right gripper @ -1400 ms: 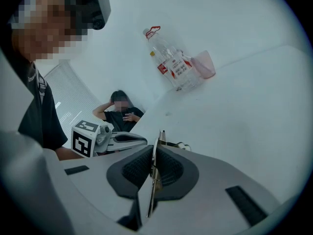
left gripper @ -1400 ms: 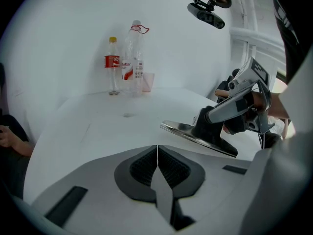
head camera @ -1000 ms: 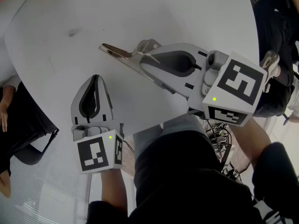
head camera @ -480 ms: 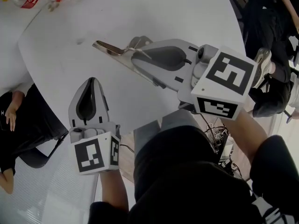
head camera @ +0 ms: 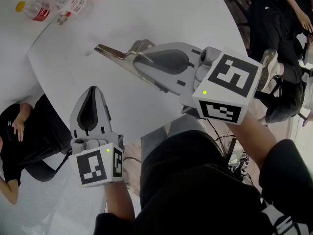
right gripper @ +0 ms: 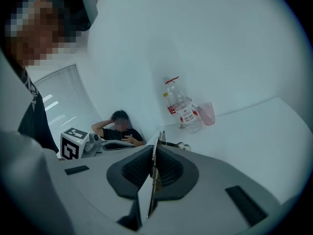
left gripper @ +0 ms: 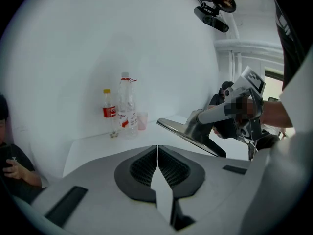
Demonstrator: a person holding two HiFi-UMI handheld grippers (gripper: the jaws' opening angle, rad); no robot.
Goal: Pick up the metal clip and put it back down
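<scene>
The metal clip [head camera: 115, 55] is a long shiny piece that sticks out to the left from my right gripper [head camera: 139, 53], which is shut on its handle end over the white table [head camera: 161, 13]. In the right gripper view the clip [right gripper: 156, 173] shows edge-on between the dark pads. From the left gripper view the clip [left gripper: 186, 131] hangs ahead and to the right, apart from my jaws. My left gripper [head camera: 93, 89] is shut with nothing in it, nearer the table's front edge; its pads [left gripper: 168, 168] meet along a thin line.
Several plastic bottles [head camera: 58, 4] and a pink cup [right gripper: 207, 112] stand at the table's far corner. A seated person [head camera: 19, 126] is just beyond the table's left edge. Another person [head camera: 279, 13] sits at the far right.
Both grippers have sunk lower, the clip still held in the right one. The head view has shifted, so the bottles now show at the top left.
</scene>
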